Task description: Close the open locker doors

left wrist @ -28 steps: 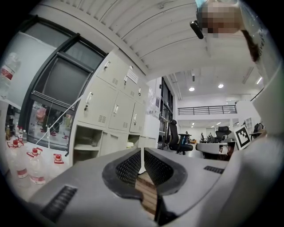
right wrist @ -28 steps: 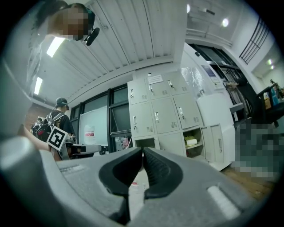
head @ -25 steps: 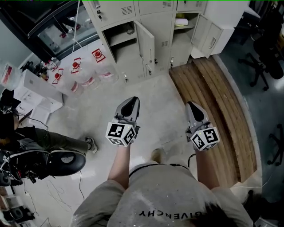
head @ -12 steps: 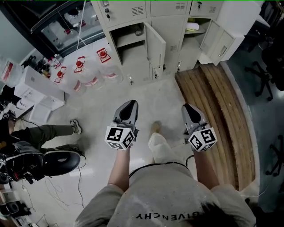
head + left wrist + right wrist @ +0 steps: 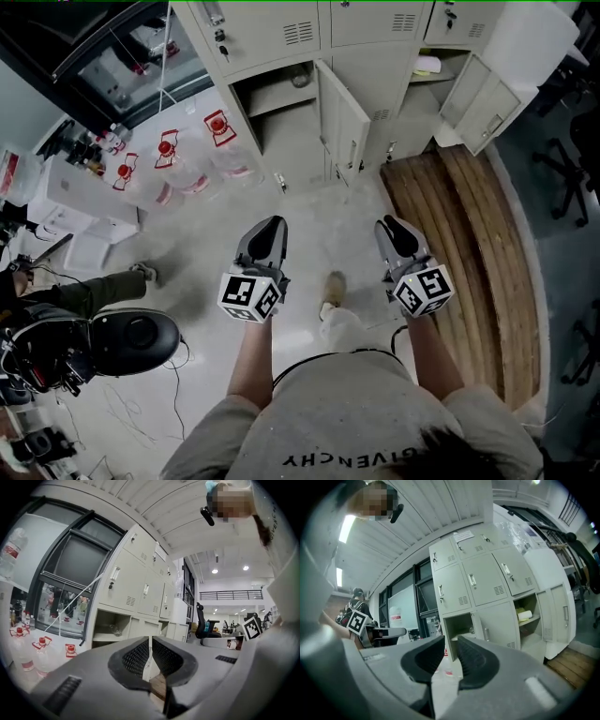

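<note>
A bank of beige lockers [image 5: 281, 33] stands ahead. The lower left compartment [image 5: 277, 94] is open, its door [image 5: 342, 122] swung out toward me. Further right a second compartment [image 5: 436, 66] holds yellow and white things, and its door [image 5: 487, 103] hangs wide open. Both grippers point level at the lockers, some way short of them. My left gripper [image 5: 270, 228] [image 5: 150, 641] is shut and empty. My right gripper [image 5: 391, 228] [image 5: 451, 641] has just been opening its jaws, with nothing between them. In the right gripper view both open compartments show: the left one [image 5: 457, 623] and the right one [image 5: 525, 616].
Large water bottles with red caps [image 5: 169, 155] stand on the floor left of the lockers. Wooden planks [image 5: 469, 234] lie on the right, with an office chair [image 5: 562, 159] beyond. A seated person [image 5: 84, 295] and a stool [image 5: 131, 337] are at the left, with cables on the floor.
I have walked toward the lockers with both grippers held out, so the lockers sit nearer and lower in the head view. The seated person's leg has drawn back to the left.
</note>
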Available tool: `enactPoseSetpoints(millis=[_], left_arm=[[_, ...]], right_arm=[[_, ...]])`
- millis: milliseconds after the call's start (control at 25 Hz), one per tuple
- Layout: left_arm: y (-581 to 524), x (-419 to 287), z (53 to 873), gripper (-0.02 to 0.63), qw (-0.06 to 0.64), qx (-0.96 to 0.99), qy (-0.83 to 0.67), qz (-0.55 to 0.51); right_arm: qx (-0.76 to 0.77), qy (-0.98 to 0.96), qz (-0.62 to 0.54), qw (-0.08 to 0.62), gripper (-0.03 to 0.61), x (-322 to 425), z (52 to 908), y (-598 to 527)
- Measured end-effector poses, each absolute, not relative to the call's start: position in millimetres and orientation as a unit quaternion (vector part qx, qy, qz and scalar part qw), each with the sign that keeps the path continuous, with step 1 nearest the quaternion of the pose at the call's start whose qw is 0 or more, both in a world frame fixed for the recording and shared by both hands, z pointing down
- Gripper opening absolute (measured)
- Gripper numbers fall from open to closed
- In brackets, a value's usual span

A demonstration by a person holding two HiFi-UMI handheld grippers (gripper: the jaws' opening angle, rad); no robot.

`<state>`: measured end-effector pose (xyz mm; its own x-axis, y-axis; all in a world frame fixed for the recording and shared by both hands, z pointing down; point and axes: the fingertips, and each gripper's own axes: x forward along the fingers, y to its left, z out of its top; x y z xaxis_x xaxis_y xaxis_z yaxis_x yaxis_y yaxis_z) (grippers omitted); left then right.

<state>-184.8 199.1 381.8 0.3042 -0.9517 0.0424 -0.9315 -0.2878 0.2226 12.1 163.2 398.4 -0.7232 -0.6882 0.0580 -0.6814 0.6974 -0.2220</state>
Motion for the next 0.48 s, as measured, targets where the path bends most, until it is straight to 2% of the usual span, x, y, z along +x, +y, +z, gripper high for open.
enactPoseSetpoints(millis=[480], left_arm=[[98.0, -208.1, 421.8, 0.018, 0.141, 0.801, -0.581, -0.036]], right_arm=[[-0.384, 0.911, -0.148, -0.004, 0.109, -17.0, 438.2, 53.5]])
